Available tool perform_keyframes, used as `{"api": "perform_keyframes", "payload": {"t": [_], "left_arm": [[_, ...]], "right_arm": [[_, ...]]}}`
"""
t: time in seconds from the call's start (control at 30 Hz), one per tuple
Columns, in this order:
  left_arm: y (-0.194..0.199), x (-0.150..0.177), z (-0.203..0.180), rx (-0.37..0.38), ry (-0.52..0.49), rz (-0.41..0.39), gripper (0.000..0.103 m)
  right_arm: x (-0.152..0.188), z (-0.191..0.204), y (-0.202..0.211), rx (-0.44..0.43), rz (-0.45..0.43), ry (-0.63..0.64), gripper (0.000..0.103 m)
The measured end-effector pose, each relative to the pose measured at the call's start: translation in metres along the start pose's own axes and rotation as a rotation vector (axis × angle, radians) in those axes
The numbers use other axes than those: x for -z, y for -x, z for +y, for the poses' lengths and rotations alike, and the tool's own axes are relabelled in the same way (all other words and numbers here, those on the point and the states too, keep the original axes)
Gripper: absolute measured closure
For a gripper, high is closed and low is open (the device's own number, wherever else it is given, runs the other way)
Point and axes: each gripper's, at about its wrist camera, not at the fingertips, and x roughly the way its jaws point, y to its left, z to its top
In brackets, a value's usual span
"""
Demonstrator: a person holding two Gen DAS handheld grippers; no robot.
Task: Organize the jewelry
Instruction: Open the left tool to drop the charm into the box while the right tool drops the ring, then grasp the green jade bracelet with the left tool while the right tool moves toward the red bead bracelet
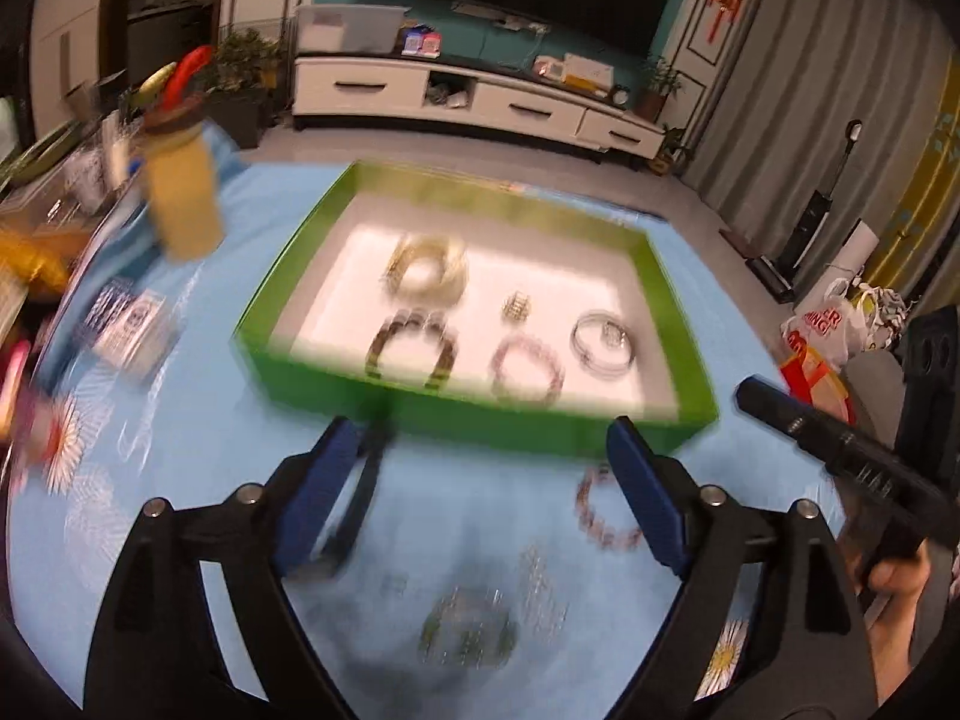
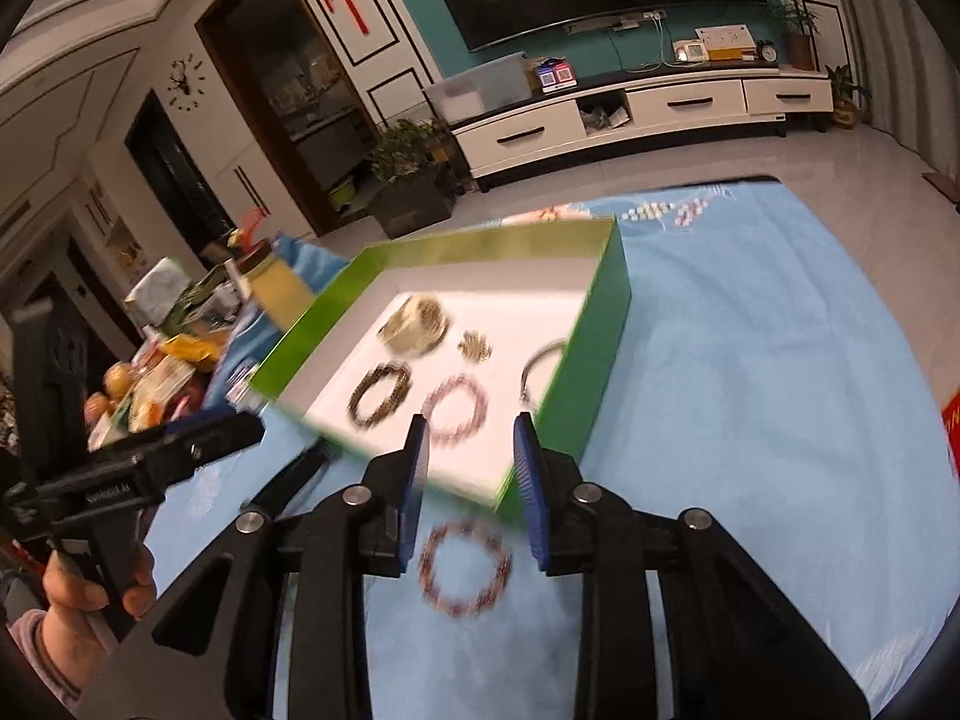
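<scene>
Beside green box [image 2: 600, 372]: yellow jar [image 1: 183, 198], cards [image 1: 129, 324], clutter.

left claw [image 1: 486, 480]: black frame, blue ribbed pads, silver screws | right claw [image 2: 471, 480]: same | pink sleeve [image 2: 36, 648]

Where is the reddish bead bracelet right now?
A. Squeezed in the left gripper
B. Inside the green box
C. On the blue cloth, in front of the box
C: the reddish bracelet lies on the blue cloth in front of the green box, below the right gripper, whose fingers do not touch it.
</scene>
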Motion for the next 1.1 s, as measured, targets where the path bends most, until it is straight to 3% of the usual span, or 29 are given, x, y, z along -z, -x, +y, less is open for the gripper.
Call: {"api": "perform_keyframes", "payload": {"t": [0.2, 0.3, 0.47, 0.7, 0.77, 0.93, 1.03, 1.1], "left_arm": [[0.033, 0.059, 0.027, -0.015, 0.107, 0.052, 0.013], [0.053, 0.081, 0.031, -0.044, 0.112, 0.055, 0.012], [0.074, 0.102, 0.028, -0.042, 0.122, 0.058, 0.010], [0.102, 0.120, 0.024, -0.054, 0.120, 0.035, 0.005], [0.107, 0.121, 0.024, -0.058, 0.124, 0.027, 0.005], [0.115, 0.119, 0.023, -0.056, 0.117, 0.012, 0.002], [0.116, 0.119, 0.021, -0.053, 0.116, 0.012, 0.002], [0.115, 0.118, 0.023, -0.043, 0.124, 0.008, 0.002]], "right_arm": [[0.048, 0.009, 0.032, 0.003, 0.040, 0.001, 0.073], [0.064, 0.017, 0.041, 0.000, 0.060, -0.003, 0.073], [0.084, 0.034, 0.055, -0.011, 0.076, 0.014, 0.073], [0.086, 0.057, 0.064, -0.030, 0.074, 0.054, 0.073], [0.087, 0.062, 0.067, -0.022, 0.065, 0.065, 0.062], [0.087, 0.069, 0.074, -0.012, 0.057, 0.085, 0.059], [0.087, 0.068, 0.078, 0.021, 0.042, 0.068, 0.035], [0.088, 0.067, 0.081, 0.024, 0.041, 0.059, 0.033]]}}
